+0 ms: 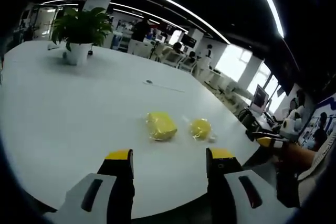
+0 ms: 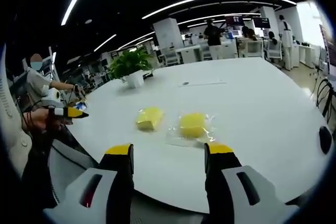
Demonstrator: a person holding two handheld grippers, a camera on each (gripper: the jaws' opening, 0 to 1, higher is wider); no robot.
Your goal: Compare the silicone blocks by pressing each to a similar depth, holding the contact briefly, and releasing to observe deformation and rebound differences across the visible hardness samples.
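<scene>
Two yellow silicone blocks lie side by side on the white table (image 1: pixel 79 108), each in a clear wrapper. The squarer block (image 1: pixel 161 126) (image 2: pixel 149 117) is on the left and the rounder block (image 1: pixel 200 128) (image 2: pixel 192 125) on the right. My left gripper (image 1: pixel 170 156) hovers open near the table's front edge, short of both blocks and touching neither. In the right gripper view my right gripper (image 2: pixel 169 150) is also open, just in front of the blocks with nothing between its jaws. Each gripper's yellow tip shows in the other's view, held by a hand: right gripper (image 1: pixel 270 141), left gripper (image 2: pixel 73 112).
A potted plant (image 1: pixel 80 32) (image 2: pixel 130 66) stands at the table's far side. A thin pen-like item (image 1: pixel 157 84) (image 2: pixel 191 83) lies mid-table. A dark object (image 2: pixel 325 139) sits at the right table edge. Office desks, chairs and people are beyond, and a seated person (image 2: pixel 39 85) is at the left.
</scene>
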